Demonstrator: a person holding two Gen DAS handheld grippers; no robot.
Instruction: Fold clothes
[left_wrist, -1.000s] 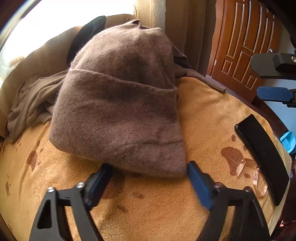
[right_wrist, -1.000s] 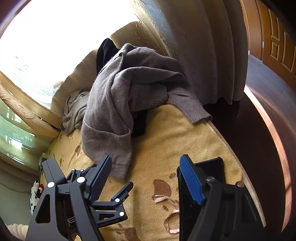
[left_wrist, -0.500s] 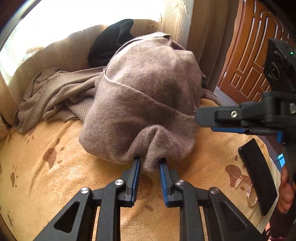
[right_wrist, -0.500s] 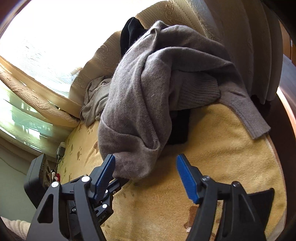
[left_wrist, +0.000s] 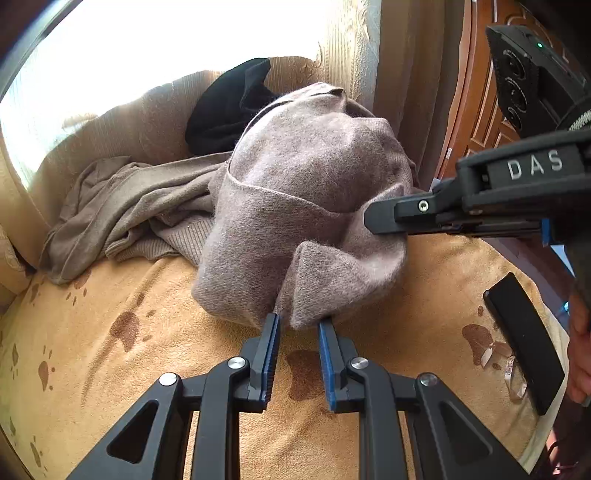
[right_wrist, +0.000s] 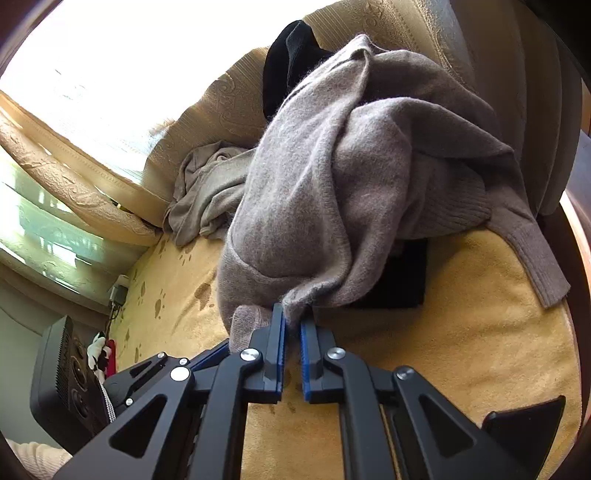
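While heaped, sweater (left_wrist: 314, 206) hem's in L gripper (left_wrist: 297, 334).

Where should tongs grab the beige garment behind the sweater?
Take the beige garment by its loose near edge on the blanket, coming in low from the front-left. It lies crumpled and flat there; its right side is buried under the taupe sweater.
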